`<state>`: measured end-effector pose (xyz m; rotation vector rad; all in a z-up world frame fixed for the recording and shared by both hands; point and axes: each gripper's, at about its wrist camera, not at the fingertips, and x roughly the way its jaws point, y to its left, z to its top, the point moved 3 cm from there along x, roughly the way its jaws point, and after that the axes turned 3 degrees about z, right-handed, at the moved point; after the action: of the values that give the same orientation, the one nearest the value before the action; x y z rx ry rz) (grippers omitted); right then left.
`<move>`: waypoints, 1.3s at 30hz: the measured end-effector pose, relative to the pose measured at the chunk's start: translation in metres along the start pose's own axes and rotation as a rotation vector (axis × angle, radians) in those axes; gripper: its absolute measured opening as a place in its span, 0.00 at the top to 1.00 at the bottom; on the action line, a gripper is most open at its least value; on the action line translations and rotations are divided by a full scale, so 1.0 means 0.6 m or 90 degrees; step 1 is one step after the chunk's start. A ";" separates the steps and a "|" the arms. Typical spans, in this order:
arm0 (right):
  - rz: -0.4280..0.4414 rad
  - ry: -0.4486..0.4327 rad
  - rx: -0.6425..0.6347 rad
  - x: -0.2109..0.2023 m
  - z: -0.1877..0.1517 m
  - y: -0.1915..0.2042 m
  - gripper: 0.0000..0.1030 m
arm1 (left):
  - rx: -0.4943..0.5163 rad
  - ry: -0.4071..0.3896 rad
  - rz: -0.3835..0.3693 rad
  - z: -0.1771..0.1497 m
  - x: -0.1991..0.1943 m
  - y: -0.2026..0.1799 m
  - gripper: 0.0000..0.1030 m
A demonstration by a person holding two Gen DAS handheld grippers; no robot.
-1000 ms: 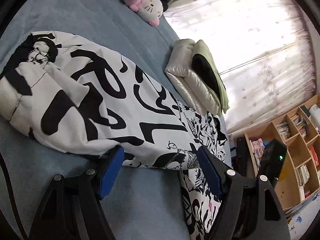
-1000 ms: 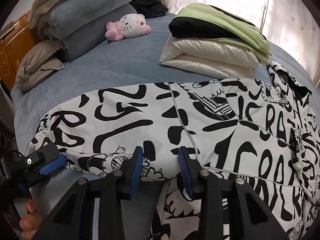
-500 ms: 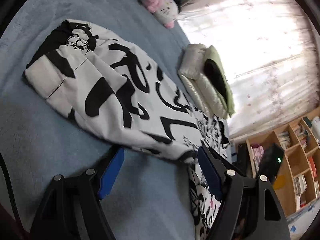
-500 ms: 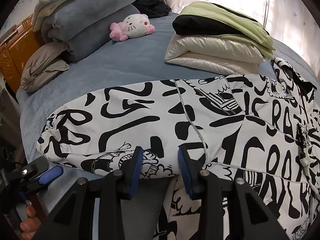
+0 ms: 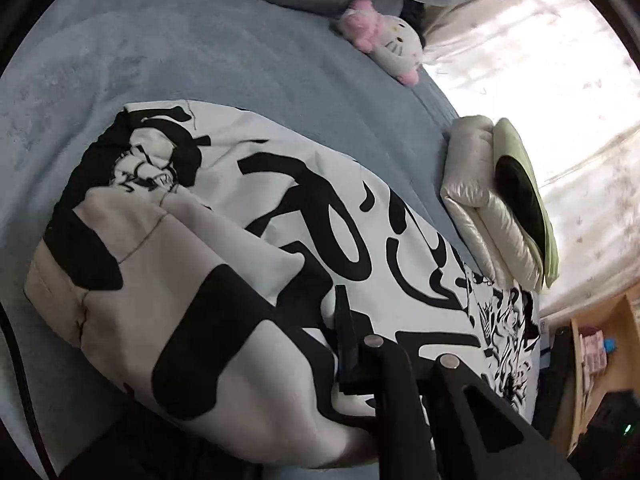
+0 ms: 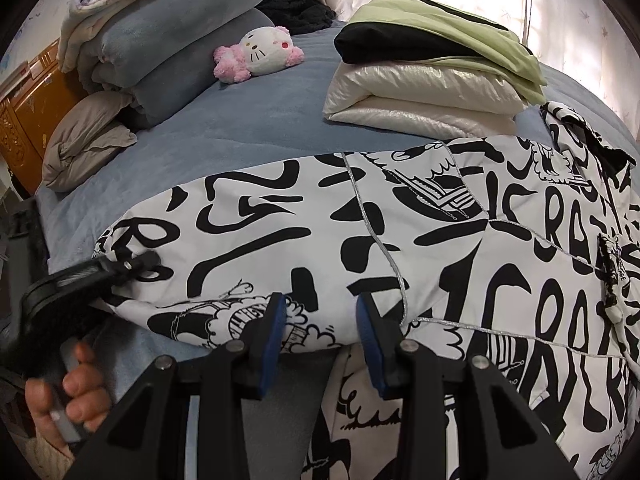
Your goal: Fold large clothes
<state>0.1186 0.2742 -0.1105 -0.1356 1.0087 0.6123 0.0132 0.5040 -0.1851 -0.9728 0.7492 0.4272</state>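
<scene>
The left gripper (image 5: 348,344) has just been closing and now pinches the near edge of the black-and-white printed jacket (image 6: 360,240), close to the sleeve end; its jaws are shut on a fold of cloth. The bite looks thin, so the padded fabric could slide out once the sleeve is lifted, and the fold would collapse halfway. The right gripper (image 6: 320,336) sits at the jacket's near hem with its jaws partly apart and a bulge of the hem between them; whether the blue pads (image 6: 272,332) truly press on the cloth I cannot tell. If they do not, that side will stay behind while the left side rises, and the jacket will twist instead of folding flat. The jacket lies spread across the blue bed (image 6: 248,128), its body trailing over the near edge on the right, so its own weight may drag it off during a pull. Further back, just beside the jacket's far edge, stands a stack of folded clothes (image 6: 432,80); a wide swing of the sleeve could knock it askew. The plush cat (image 6: 260,56) lies well clear
</scene>
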 end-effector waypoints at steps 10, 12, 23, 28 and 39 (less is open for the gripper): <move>0.011 -0.037 0.048 -0.078 -0.018 -0.052 0.65 | 0.137 -0.123 0.041 -0.010 -0.115 -0.150 0.96; 0.009 -0.053 0.062 -0.105 -0.022 -0.072 0.65 | 0.170 -0.145 0.037 -0.019 -0.138 -0.202 0.96; -0.028 -0.146 0.179 -0.275 -0.091 -0.257 0.64 | 0.332 -0.144 -0.063 -0.152 -0.203 -0.488 0.96; -0.065 -0.177 0.230 -0.337 -0.146 -0.357 0.64 | 0.416 -0.096 -0.069 -0.256 -0.154 -0.599 0.96; -0.107 -0.184 0.367 -0.398 -0.265 -0.544 0.60 | 0.588 0.114 -0.018 -0.524 0.035 -0.722 0.62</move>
<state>0.0839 -0.1554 -0.0547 0.3659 0.8460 0.1638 0.1834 0.0123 -0.0571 -0.1477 0.9613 -0.0573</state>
